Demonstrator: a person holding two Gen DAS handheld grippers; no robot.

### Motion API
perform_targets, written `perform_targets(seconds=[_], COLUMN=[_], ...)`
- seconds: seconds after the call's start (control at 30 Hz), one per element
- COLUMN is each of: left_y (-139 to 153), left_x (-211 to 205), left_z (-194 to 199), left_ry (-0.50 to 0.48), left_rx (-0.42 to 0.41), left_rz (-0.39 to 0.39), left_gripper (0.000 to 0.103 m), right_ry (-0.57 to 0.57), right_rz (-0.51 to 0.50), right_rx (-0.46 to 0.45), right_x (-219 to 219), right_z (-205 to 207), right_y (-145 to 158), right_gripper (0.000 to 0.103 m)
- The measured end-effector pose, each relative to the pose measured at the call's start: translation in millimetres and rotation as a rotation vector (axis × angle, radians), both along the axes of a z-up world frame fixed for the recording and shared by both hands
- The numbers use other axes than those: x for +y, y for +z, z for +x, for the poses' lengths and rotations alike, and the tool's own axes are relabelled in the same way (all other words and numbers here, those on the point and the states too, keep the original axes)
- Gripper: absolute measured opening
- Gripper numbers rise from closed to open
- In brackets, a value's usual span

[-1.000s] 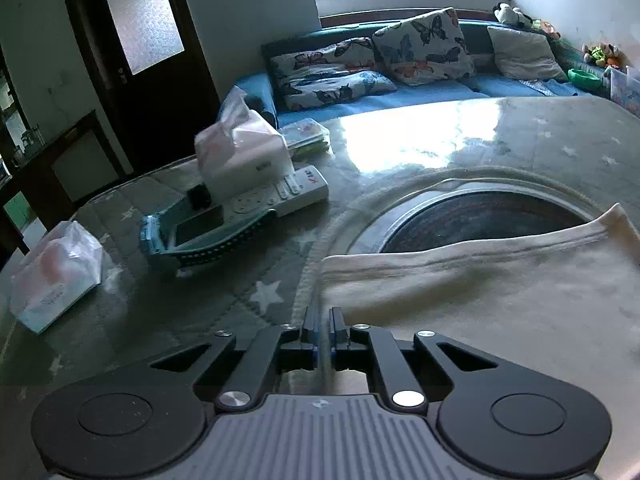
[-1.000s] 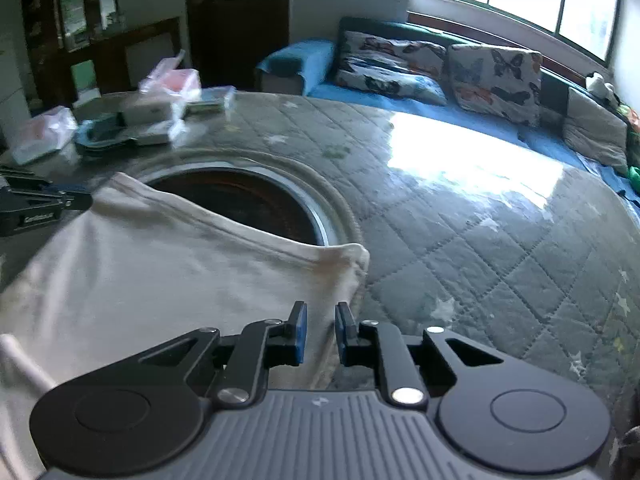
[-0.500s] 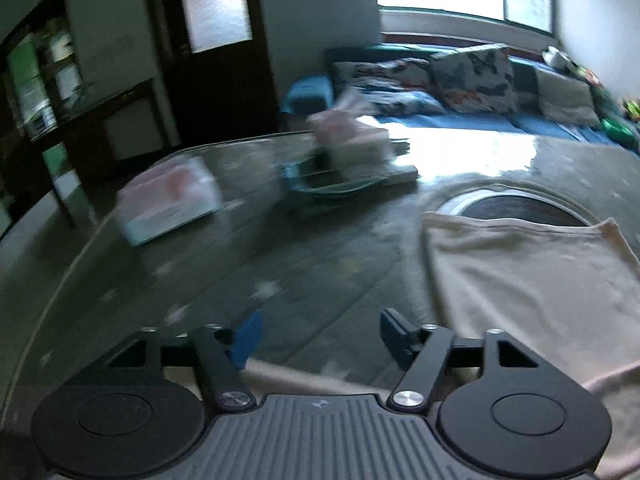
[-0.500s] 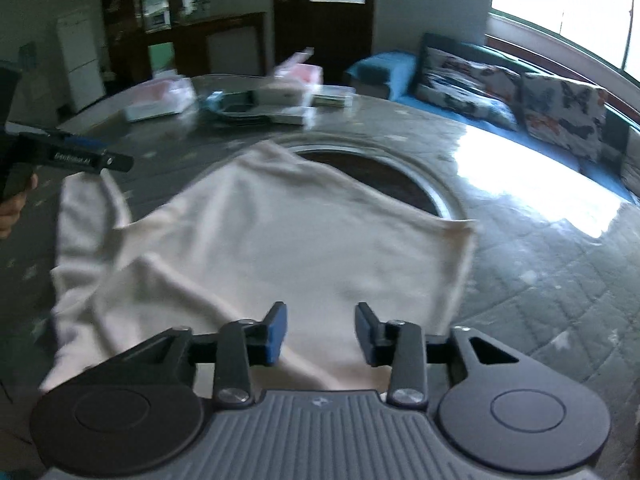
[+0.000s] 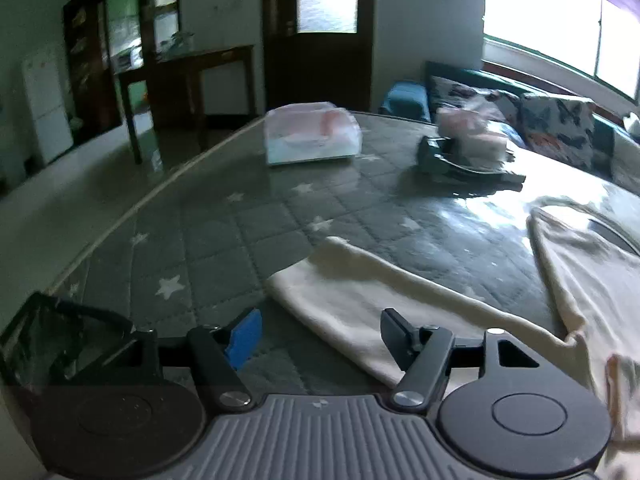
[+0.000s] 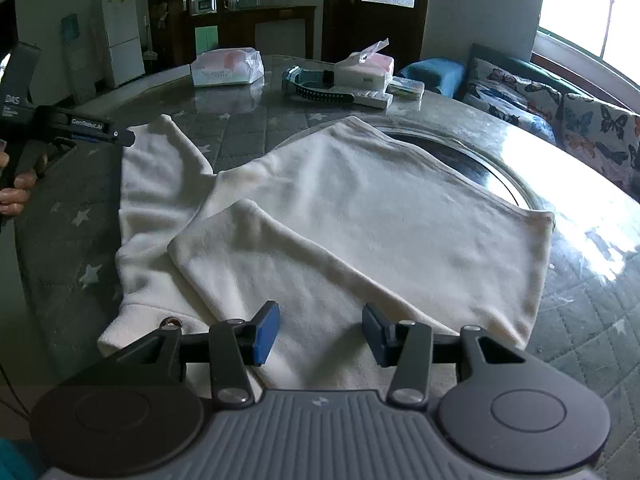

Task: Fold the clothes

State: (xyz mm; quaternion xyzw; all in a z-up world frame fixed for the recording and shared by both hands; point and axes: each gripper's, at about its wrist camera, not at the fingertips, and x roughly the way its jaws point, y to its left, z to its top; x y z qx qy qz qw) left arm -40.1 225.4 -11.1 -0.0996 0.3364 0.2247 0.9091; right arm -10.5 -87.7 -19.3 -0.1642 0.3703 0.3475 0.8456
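Looking down my right hand-held gripper [image 6: 318,334], I see the cream long-sleeved top [image 6: 360,216] spread flat on the table [image 6: 592,320], its hem edge over the round recessed ring [image 6: 472,160] in the tabletop. That ring is my landmark. One sleeve [image 6: 248,252] is folded across the body, on my side of the ring; the other sleeve [image 6: 156,168] lies out to the left of it. My right jaws have just been opening and stand apart above the top, nothing pinched between them. My left hand-held gripper [image 5: 320,336] has jaws apart too, having just closed a little, hovering by the cuff of the outstretched sleeve [image 5: 360,300] without gripping it. In the right view that gripper [image 6: 120,136] shows left of the ring, near the same cuff. Beyond the ring sit a bagged tissue pack [image 6: 226,66], a teal tray [image 6: 312,88] and a tissue box [image 6: 364,66].
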Motion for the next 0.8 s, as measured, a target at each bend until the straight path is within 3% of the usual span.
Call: perform_targets(seconds=[0.1, 0.27, 0.37, 0.43, 0.6, 0.8], left_y=[-6, -10, -11, -11, 2, 42], left_x=[13, 22, 20, 20, 12, -26], left_z=[2, 3, 4, 5, 7, 2], left_ry=[0.03, 0.066, 0.06, 0.046, 0.005, -0.128], left_rx=[-0.001, -0.018, -0.018, -0.025, -0.062, -0.172], left_rz=[-0.054, -0.091, -0.058, -0.065, -0.072, -0.082], left_gripper=[0.053, 0.049, 0.03, 0.009, 0.003, 0.003], right_ry=[-0.004, -0.007, -0.013, -0.017, -0.023, -0.057], right_rz=[0.004, 0.0, 0.002, 0.003, 0.014, 0.053], right_rx=[-0.003, -0.011, -0.011, -0.012, -0.018, -0.028], right_x=[-2, -4, -6, -7, -11, -21], right_z=[-1, -3, -4, -4, -5, -4], right_y=[3, 5, 6, 7, 11, 19], right_gripper=[0.047, 0.047, 0.047, 0.047, 0.047, 0.047])
